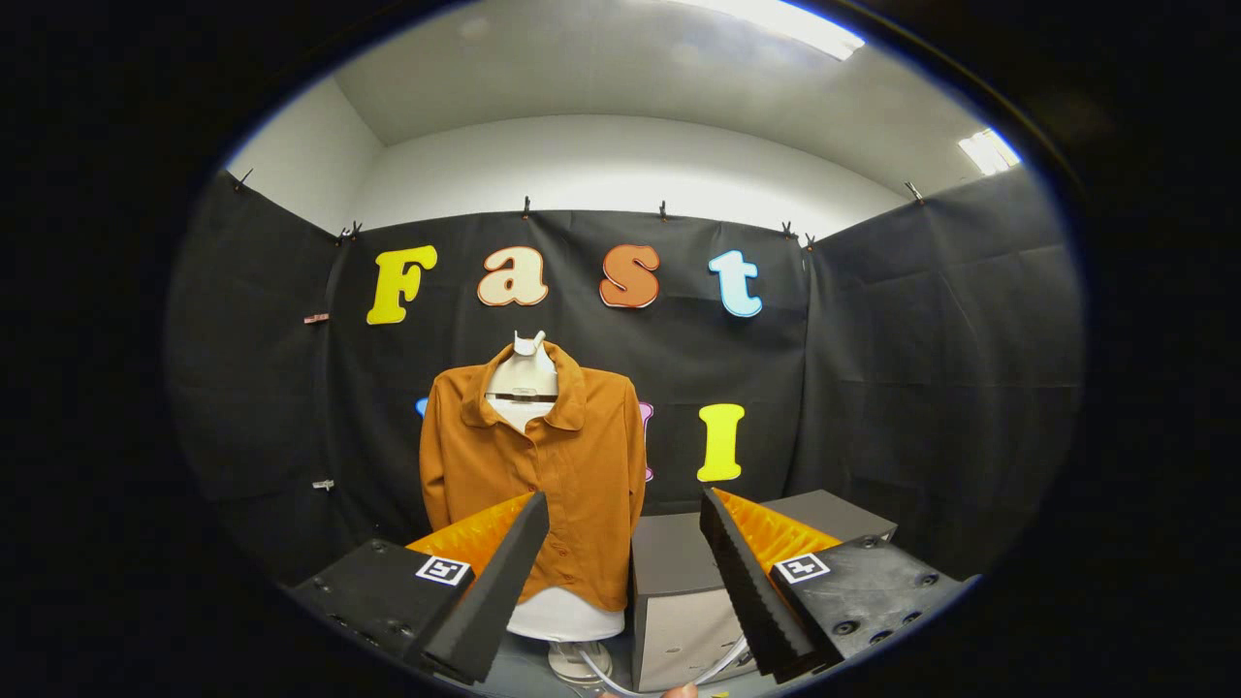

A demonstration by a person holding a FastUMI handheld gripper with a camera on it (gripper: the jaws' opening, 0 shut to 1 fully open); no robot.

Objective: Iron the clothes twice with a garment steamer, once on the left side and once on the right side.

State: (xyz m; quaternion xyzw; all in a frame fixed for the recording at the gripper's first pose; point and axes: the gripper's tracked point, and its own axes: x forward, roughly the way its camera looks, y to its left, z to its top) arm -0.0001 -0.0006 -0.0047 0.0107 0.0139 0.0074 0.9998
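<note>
A rust-orange button-up shirt (543,465) hangs on a white mannequin torso (524,373) that stands on a round base, beyond my fingers and a little to their left. My gripper (625,509) is open, its fingers spread wide with nothing between them. The left finger (499,582) overlaps the shirt's lower hem in the view but is well short of it. A white cord (713,672) curves low between the fingers, beside the mannequin's base. A fingertip of a person's hand (679,690) shows at the very bottom.
A grey box-shaped unit (679,591) stands just right of the mannequin, ahead of the right finger. Black cloth walls close the booth behind and on both sides.
</note>
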